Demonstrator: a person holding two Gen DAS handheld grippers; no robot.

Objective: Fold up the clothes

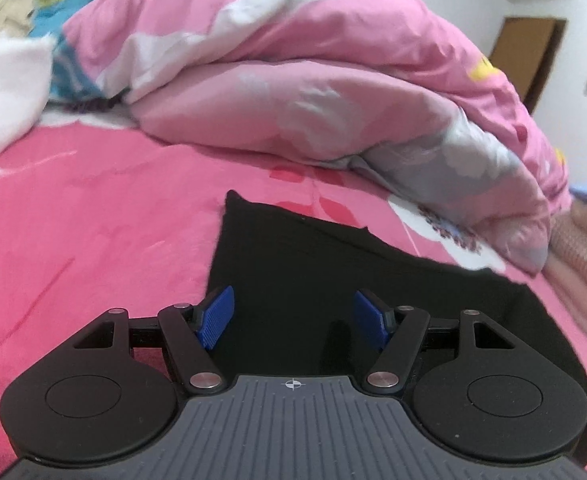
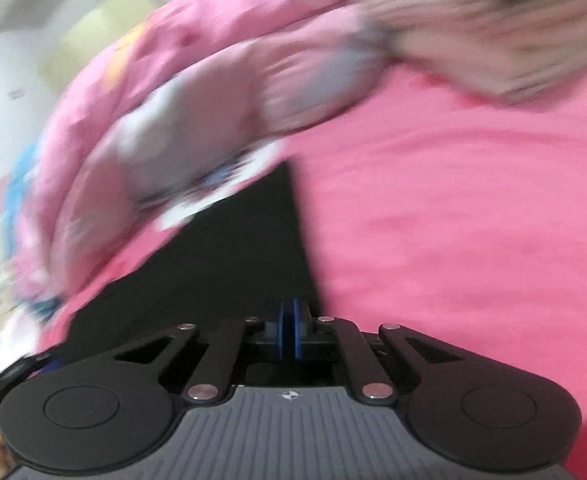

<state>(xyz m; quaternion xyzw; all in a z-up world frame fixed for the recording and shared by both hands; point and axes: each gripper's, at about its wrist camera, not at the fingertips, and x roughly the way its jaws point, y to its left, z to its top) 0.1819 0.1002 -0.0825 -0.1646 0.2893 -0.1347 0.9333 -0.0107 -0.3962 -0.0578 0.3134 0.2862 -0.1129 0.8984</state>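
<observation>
Two views from cameras mounted on hand-held grippers, both looking across a bed covered by a bright pink sheet.

Left wrist view: the left gripper fills the bottom of the frame, its two blue pads standing well apart with nothing clamped between them; a flat black garment lies on the sheet in the lower centre and lower right, directly beneath and ahead of the open fingers; a bunched pink and grey floral quilt is heaped across the upper half; a white pillow sits at the left edge; a brown door shows at the upper right.

Right wrist view, heavily blurred: the right gripper sits at bottom centre with its blue pads pressed together; whether cloth is pinched between them cannot be told; the black garment runs from centre down to lower left, under the fingers; the quilt crosses the upper left.
</observation>
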